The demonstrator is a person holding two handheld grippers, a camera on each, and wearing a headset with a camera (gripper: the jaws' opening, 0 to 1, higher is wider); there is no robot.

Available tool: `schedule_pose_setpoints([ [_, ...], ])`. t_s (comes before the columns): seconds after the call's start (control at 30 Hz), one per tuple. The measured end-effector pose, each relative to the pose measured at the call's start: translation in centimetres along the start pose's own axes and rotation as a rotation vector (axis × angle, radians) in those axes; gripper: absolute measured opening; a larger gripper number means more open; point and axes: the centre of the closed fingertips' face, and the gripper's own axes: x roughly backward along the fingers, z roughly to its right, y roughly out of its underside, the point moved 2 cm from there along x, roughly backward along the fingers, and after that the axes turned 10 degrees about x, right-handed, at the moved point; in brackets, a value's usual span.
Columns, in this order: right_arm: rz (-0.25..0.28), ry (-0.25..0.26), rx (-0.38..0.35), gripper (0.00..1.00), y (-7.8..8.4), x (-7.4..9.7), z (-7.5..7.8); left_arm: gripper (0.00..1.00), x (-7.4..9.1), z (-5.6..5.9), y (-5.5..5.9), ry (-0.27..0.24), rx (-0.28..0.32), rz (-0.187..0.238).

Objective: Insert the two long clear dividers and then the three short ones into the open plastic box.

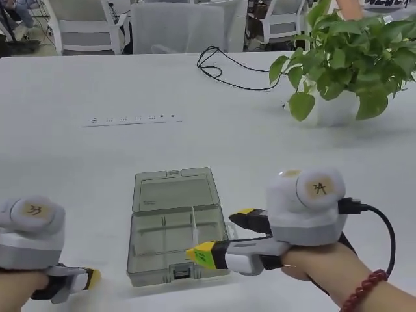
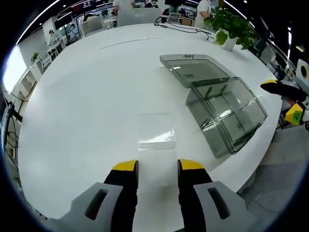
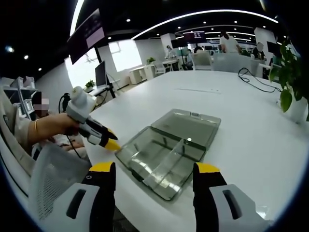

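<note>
Open and empty, the left gripper (image 2: 154, 171) and right gripper (image 3: 157, 174) flank the smoky plastic box (image 1: 138, 260) at the white tabletop's (image 1: 78, 156) near edge; fitted dividers (image 3: 166, 162) apparently incomplete, flat clear pieces (image 2: 155, 131) lie loose beside it.

Smoky translucent plastic box (image 3: 186, 126), just ahead of right gripper (image 3: 154, 169): glossy, reflections seen on lid. Stack of clear dividers (image 2: 156, 131), just ahead of left gripper (image 2: 158, 166): transparent glossy plastic. Beneath both, table (image 2: 87, 106): white, smooth, matt. Shells of both: grey matt plastic, tips coated yellow.

White right hand-held gripper (image 1: 221, 234), yellow-tipped jaws, bead bracelet (image 1: 366, 290)
</note>
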Motion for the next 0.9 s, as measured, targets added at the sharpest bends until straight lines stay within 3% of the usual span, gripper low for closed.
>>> schedule_pose_setpoints([
  [0.07, 0.009, -0.005, -0.018, 0.65, -0.2, -0.1, -0.2, 0.3, 0.2, 0.0, 0.0, 0.0, 0.012, 0.012],
  [0.27, 0.047, -0.019, -0.066, 0.6, -1.3, -0.8, -0.9, 0.3, 1.7, 0.7, -1.0, 0.028, 0.061, 0.12],
  [0.33, 0.066, -0.03, -0.096, 0.57, -1.8, -1.1, -1.3, 0.3, 2.2, 1.3, -1.3, 0.068, 0.127, 0.163],
  [0.4, 0.085, -0.046, -0.119, 0.57, -2.3, -1.5, -1.8, 0.3, 2.8, 2.0, -1.6, 0.108, 0.151, 0.2],
  [0.5, 0.109, -0.064, -0.145, 0.53, -2.9, -2.1, -2.5, 0.3, 3.7, 2.4, -1.6, 0.101, 0.129, 0.228],
  [0.7, 0.162, -0.103, -0.181, 0.44, -4.3, -3.3, -4.1, 0.3, 5.3, 3.6, -2.0, 0.164, 0.166, 0.32],
  [0.9, 0.212, -0.14, -0.226, 0.38, -5.6, -4.1, -5.4, 0.3, 7.3, 4.5, -2.7, 0.179, 0.162, 0.398],
])
